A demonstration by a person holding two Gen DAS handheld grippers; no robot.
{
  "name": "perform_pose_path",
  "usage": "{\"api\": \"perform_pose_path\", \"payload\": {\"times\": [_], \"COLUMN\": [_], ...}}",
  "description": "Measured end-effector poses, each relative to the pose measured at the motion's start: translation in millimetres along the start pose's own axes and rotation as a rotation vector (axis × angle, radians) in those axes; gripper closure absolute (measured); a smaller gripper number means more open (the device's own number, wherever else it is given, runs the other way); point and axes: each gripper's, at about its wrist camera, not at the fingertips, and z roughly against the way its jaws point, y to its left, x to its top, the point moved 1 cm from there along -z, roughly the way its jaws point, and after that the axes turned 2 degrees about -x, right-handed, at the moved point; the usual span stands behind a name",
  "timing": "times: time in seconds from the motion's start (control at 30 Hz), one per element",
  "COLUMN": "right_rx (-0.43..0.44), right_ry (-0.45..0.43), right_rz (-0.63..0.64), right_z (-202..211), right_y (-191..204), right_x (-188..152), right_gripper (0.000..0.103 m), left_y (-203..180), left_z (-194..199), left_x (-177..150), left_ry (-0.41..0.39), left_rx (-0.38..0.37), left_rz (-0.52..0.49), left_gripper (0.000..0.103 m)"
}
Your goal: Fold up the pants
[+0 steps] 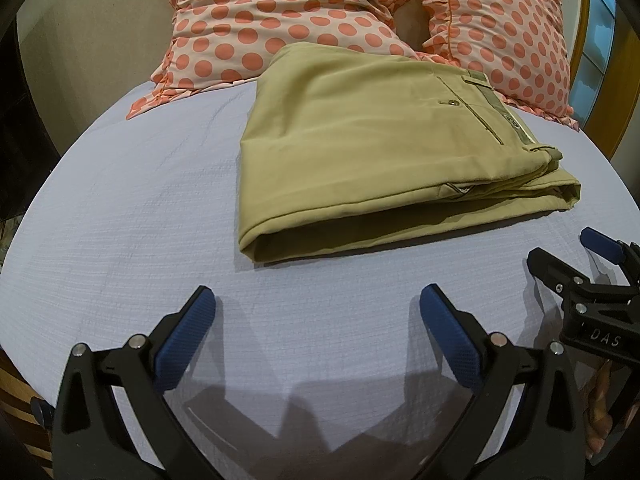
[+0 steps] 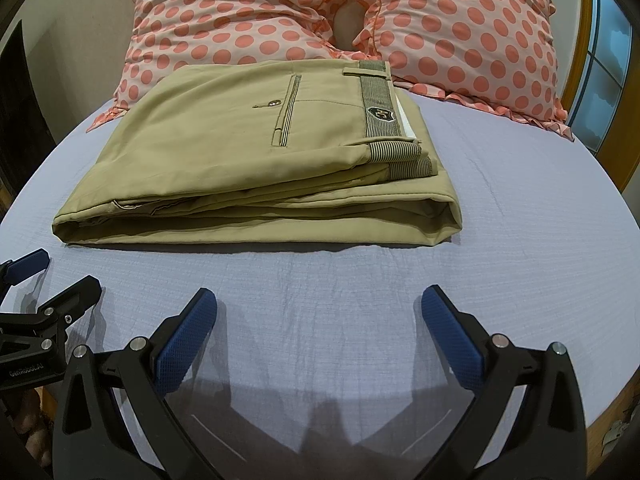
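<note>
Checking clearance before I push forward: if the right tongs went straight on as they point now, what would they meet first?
Likely the folded pants, at their near folded edge; only bare sheet lies between them and the open right tongs.

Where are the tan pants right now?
The pants lie folded on the lilac bedsheet, just in front of the polka-dot pillows and ahead of both open grippers, touching neither.

Home bedroom: bed sheet (image 2: 500, 208), pillows (image 2: 460, 28)
</note>
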Motion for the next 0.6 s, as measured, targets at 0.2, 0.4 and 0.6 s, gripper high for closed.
{"api": "perform_pose_path", "payload": {"times": [0.2,0.4,0.6], "right_rx": [0.001,0.002,0.002], "right_ry": [0.000,0.000,0.000], "right_rz": [0.001,0.003,0.002], "right_z": [0.1,0.0,0.0], "right_y": [-0.3,-0.7,-0.7], "right_x": [0.0,0.0,0.1], "right_gripper": [0.001,0.001,0.001], "left_y": [-0.1,1.6,0.6], "left_z": [0.1,-0.7,-0.6], "left_x": [1.3,0.9,1.0], "left_ry": [0.002,-0.003,-0.003], "left_rx": [0.005,0.000,0.001], "left_rz": [0.004,-0.002,-0.008], "left_gripper": [0.002,0.002,0.002]}}
